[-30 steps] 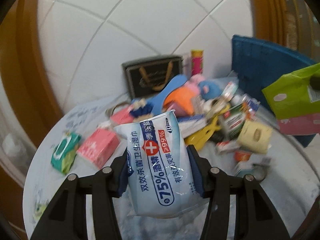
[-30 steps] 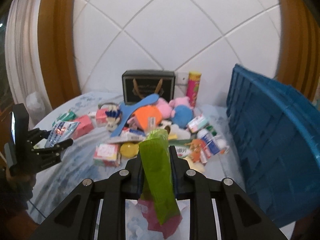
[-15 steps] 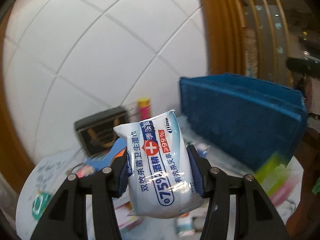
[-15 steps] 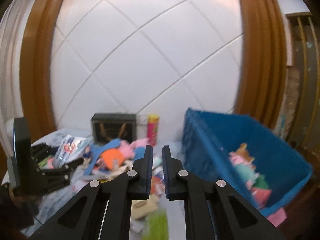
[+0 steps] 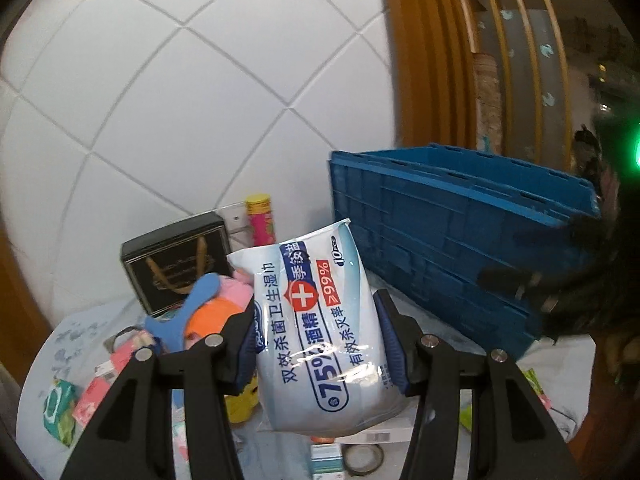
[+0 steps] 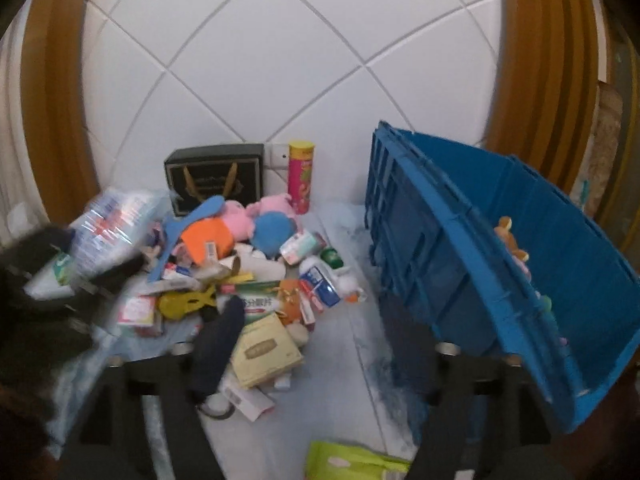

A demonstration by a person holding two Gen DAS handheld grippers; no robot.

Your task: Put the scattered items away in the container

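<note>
My left gripper (image 5: 316, 332) is shut on a white and blue wet wipes pack (image 5: 316, 304), held upright above the table to the left of the blue crate (image 5: 460, 240). In the right wrist view that pack (image 6: 112, 228) shows blurred at the far left. My right gripper (image 6: 312, 344) hangs over the table beside the crate (image 6: 452, 248). Its jaws are opening and stand wide with nothing between them. A green packet (image 6: 352, 462) lies on the table just below it, outside the crate. Soft toys (image 6: 512, 240) lie inside the crate.
A pile of small items (image 6: 248, 264) covers the table's middle: plush toys, boxes, a yellow clip, a beige box (image 6: 266, 350). A black gift box (image 6: 216, 178) and a pink tube (image 6: 301, 176) stand against the tiled wall. A tape roll (image 5: 362, 458) lies near the front.
The right gripper let go of the green packet, which dropped to the table; its jaws shut, then opened wide. The left gripper lifted the wipes pack and swung right to the crate.
</note>
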